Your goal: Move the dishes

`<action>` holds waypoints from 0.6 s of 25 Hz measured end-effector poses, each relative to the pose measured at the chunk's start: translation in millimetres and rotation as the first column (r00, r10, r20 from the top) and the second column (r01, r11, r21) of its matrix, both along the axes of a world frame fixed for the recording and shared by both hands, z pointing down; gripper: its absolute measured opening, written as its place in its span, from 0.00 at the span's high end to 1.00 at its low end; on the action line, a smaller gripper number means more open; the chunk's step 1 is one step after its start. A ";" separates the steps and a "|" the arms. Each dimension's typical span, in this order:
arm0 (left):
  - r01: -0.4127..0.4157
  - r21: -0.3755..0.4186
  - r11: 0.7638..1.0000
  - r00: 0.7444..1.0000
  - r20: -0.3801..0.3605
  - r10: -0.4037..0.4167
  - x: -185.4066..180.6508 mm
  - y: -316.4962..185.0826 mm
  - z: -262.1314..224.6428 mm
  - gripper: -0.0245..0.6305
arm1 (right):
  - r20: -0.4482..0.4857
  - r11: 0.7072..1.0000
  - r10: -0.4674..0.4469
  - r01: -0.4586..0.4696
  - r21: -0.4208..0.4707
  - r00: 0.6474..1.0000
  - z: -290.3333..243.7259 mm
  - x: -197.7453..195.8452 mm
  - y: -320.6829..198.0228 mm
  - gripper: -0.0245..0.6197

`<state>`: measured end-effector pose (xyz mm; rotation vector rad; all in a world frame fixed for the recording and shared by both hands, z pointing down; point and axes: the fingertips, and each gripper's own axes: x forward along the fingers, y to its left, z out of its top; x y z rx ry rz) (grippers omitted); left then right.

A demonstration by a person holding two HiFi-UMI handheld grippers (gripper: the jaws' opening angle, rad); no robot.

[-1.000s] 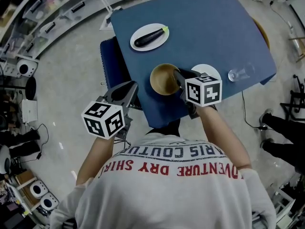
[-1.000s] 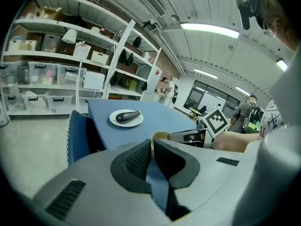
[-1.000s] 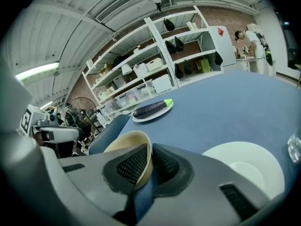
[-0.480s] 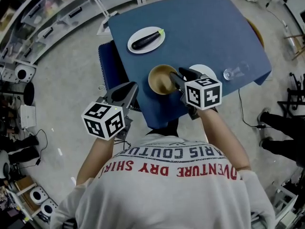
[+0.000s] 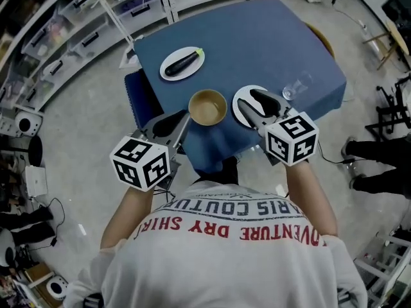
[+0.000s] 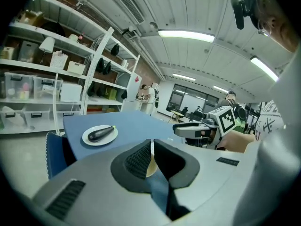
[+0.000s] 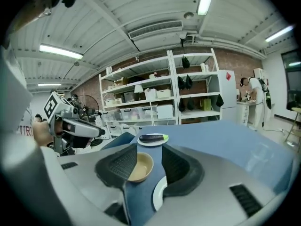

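On the blue table (image 5: 257,37), a wooden bowl (image 5: 207,107) stands near the front edge with an empty white plate (image 5: 239,108) to its right. Farther back left is a white plate with an eggplant (image 5: 182,63). My right gripper (image 5: 249,100) hovers above the empty plate; its jaws have just been opening and nothing is between them. In the right gripper view the bowl (image 7: 141,166) shows below the gap of that gripper (image 7: 149,149). My left gripper (image 5: 183,117) hangs off the table's near left corner, shut and empty, its fingers (image 6: 138,159) almost touching.
A drinking glass (image 5: 293,85) stands near the table's right edge. A blue padded chair (image 5: 138,98) sits at the table's left side. Shelving with bins (image 5: 64,37) lines the far left. A person's legs (image 5: 376,165) are on the right.
My right gripper has let go of the bowl's rim, opened, risen and shifted right over the white plate. The bowl stays on the table. The left gripper has lifted a little.
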<state>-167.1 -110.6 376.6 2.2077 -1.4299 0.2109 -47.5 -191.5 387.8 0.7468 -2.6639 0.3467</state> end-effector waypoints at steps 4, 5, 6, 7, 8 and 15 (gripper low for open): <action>-0.078 0.064 0.995 0.997 -0.001 0.078 22.1 6.3 -25.1 0.90 | 0.044 0.997 0.039 -0.042 0.065 0.998 -30.2 24.5 22.4 0.73; -0.097 0.076 0.992 0.995 -0.004 0.097 27.3 9.7 -31.3 0.90 | 0.056 0.996 0.048 -0.052 0.075 0.997 -36.6 29.3 29.7 0.76; -0.113 0.086 0.990 0.993 -0.008 0.114 32.3 14.0 -37.0 0.90 | 0.068 0.995 0.056 -0.062 0.078 0.996 -41.9 33.7 37.5 0.78; -0.127 0.095 0.987 0.992 -0.015 0.129 37.1 18.6 -42.2 0.90 | 0.082 0.995 0.066 -0.072 0.074 0.994 -46.1 38.1 45.4 0.81; -0.139 0.102 0.985 0.990 -0.024 0.142 41.9 23.0 -46.9 0.90 | 0.096 0.994 0.075 -0.082 0.067 0.993 -49.5 42.3 53.1 0.84; -0.208 0.137 0.968 0.976 -0.040 0.215 71.4 45.7 -70.8 0.90 | 0.164 0.993 0.070 -0.084 0.078 0.984 -70.5 60.8 94.9 0.91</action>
